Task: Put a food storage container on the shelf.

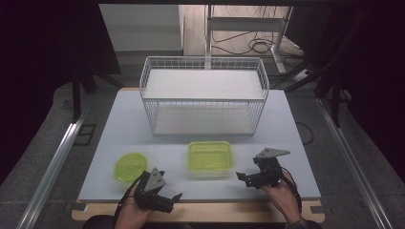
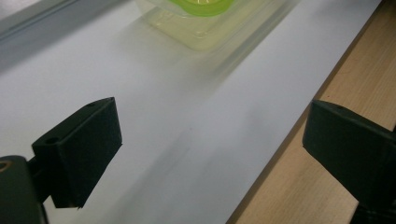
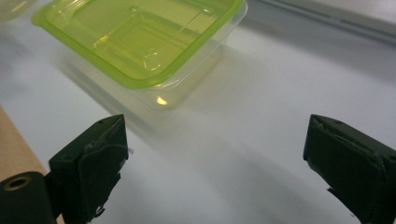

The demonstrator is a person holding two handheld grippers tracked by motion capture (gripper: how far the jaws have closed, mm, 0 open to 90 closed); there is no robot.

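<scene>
A square clear container with a green lid [image 1: 210, 157] [image 3: 140, 37] sits on the white tabletop [image 1: 143, 129], in front of the wire basket. To its left lies a smaller, rounded green-lidded container [image 1: 130, 167]. My left gripper [image 1: 171, 187] [image 2: 212, 149] is held near the table's front edge, right of the rounded container, open with nothing between its jaws. In the left gripper view the square container [image 2: 201, 18] lies farther off, at the top. My right gripper [image 1: 247, 169] [image 3: 215, 158] hovers just right of the square container, pointing toward it, open and holding nothing.
A white wire basket [image 1: 203, 95] with two levels stands at the back middle of the table. A wooden strip [image 2: 327, 70] runs along the table's front edge. Metal rails flank the table on the floor; desk legs and cables lie beyond.
</scene>
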